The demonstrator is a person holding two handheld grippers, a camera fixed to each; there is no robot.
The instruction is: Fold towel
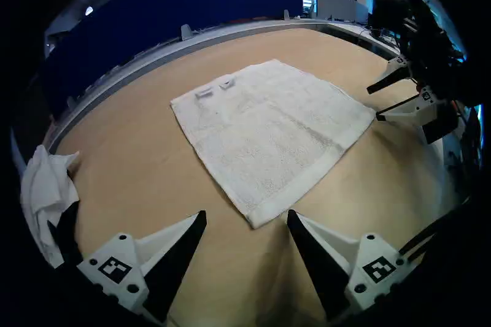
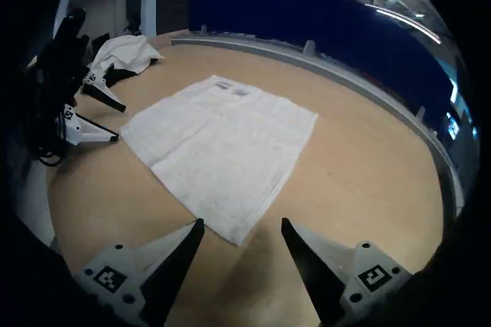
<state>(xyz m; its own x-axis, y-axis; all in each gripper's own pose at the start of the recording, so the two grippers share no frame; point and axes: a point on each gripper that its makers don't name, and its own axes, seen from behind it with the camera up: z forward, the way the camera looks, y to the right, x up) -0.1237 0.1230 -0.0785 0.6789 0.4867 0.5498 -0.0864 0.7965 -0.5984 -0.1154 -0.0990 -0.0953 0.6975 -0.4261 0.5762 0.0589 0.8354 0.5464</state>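
A white towel lies spread flat on the wooden table, with two small tags near its far edge. In the left gripper view my left gripper stands open just above the table, the towel's near corner between its fingertips. My right gripper stands open farther off, at the towel's right corner. In the right gripper view the towel reaches toward my right gripper, which is open with a corner just ahead of its tips. My left gripper shows open at the towel's left corner.
A crumpled white cloth lies near the table's edge, also seen as a white heap behind the left gripper. A blue partition runs along the table's far side. Bare tabletop surrounds the towel.
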